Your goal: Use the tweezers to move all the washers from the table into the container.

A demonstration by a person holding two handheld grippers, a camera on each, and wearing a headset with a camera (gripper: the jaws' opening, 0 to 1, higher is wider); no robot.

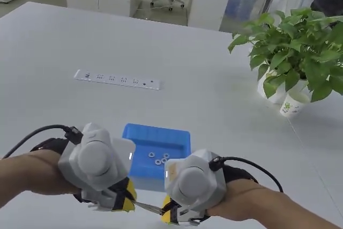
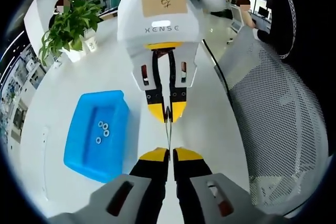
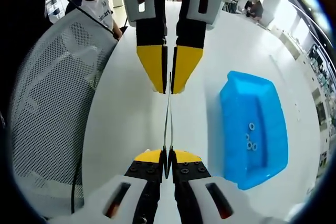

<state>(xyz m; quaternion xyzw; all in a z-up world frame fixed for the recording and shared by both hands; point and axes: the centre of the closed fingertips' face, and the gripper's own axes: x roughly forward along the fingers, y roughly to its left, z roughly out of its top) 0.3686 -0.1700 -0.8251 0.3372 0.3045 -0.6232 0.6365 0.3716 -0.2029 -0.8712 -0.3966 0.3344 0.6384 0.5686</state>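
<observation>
Bright, even overhead light covers the white table [image 1: 214,100], which washes toward glare in both gripper views. The blue container [image 1: 161,131] casts only a faint, soft shadow. Fisheye distortion bends the edges there; the head view stays fairly sharp.

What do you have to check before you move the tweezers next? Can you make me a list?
1. Left tool shut on the tweezers: ok.
2. Right tool shut on their other end: ok.
3. Tweezers free to pinch: not ok, a tool grips each end.
4. Container open side up on the table: ok.
5. Washers inside the container: ok, a few lie on its floor.
6. Washers left on the table: cannot tell, the tools hide the near part.
</observation>
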